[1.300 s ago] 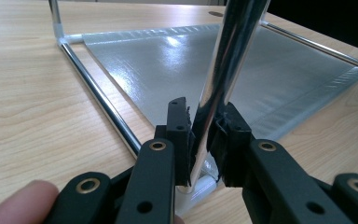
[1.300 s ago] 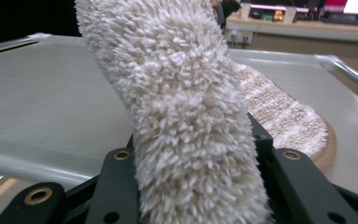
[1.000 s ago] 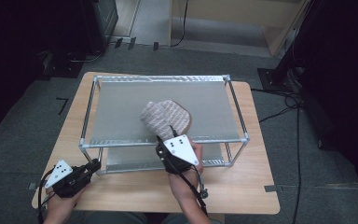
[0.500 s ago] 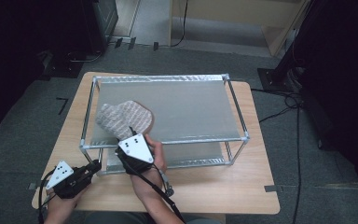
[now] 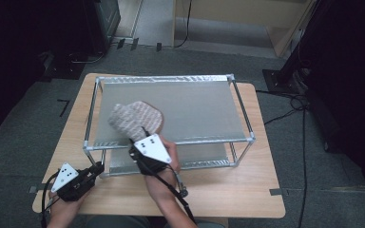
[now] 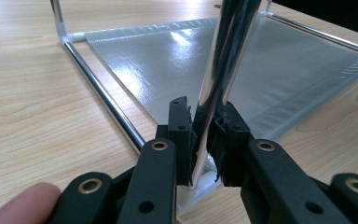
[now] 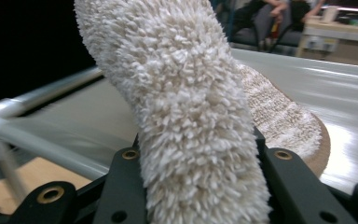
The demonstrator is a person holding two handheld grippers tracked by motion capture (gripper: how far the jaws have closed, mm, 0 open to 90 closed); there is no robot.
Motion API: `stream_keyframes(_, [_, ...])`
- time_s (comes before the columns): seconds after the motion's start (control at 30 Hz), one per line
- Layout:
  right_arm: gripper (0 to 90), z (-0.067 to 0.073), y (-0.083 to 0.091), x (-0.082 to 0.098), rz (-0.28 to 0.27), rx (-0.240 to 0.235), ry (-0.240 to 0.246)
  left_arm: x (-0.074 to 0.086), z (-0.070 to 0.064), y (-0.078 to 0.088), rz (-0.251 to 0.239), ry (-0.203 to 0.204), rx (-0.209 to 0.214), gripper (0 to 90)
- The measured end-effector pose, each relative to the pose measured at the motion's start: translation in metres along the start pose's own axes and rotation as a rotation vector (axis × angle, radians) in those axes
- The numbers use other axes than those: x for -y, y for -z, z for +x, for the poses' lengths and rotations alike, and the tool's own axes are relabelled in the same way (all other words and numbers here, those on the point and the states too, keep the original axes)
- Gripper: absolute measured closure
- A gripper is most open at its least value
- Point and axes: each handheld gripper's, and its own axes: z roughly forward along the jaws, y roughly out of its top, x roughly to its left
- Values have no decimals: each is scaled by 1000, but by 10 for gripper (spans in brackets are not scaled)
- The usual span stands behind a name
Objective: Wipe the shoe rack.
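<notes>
Two tiers of grey sheet in a metal-tube rack (image 5: 241, 105) take up most of the wooden desk (image 5: 261, 190), and everything in hand happens at the rack's near-left quarter. On the upper shelf (image 5: 199, 107) lies a pair of fluffy slippers (image 5: 135, 119), cream pile with a brown sole edge, near the front rail and toward the shelf's left side. The right claw (image 5: 145, 137) is clamped on them: in the right gripper view the thick pile of one slipper (image 7: 186, 116) is squeezed between the black jaws, so they stand partly apart only because the fabric fills them, while the second slipper (image 7: 279, 116) lies flat just behind. The left claw (image 5: 95, 170) sits low at the rack's near-left corner, and the left gripper view shows its jaws closed tight on the upright corner post (image 6: 219, 70), steadying the frame. The step appears to be placing or sliding the slippers along the upper shelf, and doing it well probably means keeping the left grip firm so the light frame does not skate across the desk. It would also help to hold the pair low and level, so the soles meet the sheet flat rather than toe first. Soft pile can slip out of a pinch, so the squeeze should likely hold until both soles rest fully inside the front rail.
</notes>
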Motion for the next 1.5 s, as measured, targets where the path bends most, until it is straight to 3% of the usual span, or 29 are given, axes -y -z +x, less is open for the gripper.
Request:
stream_keyframes(0.03, [658, -24, 11, 4, -7, 40, -10, 0, 0, 0, -1, 0, -2, 790])
stream_keyframes(0.3, [661, -98, 42, 13, -11, 156, -70, 0, -1, -1, 0, 5, -3, 790])
stream_keyframes(0.47, [661, -135, 58, 19, -20, 234, -89, 1, -1, -1, 0, 6, -1, 789])
stream_keyframes(0.6, [661, -156, 66, 21, -24, 267, -105, 1, 0, -1, 2, 7, 3, 789])
stream_keyframes(0.87, [660, -181, 71, 23, -22, 327, -115, 1, -1, -1, 3, -2, 7, 791])
stream_keyframes(1.27, [657, -200, 53, 19, -33, 390, -126, 1, -1, -2, 9, -10, 10, 793])
stream_keyframes(1.43, [654, -207, 57, 19, -33, 423, -134, 2, -1, -2, 6, -6, 8, 792])
stream_keyframes(1.5, [648, -208, 60, 20, -43, 412, -152, 2, -1, -1, 6, -11, 0, 793])
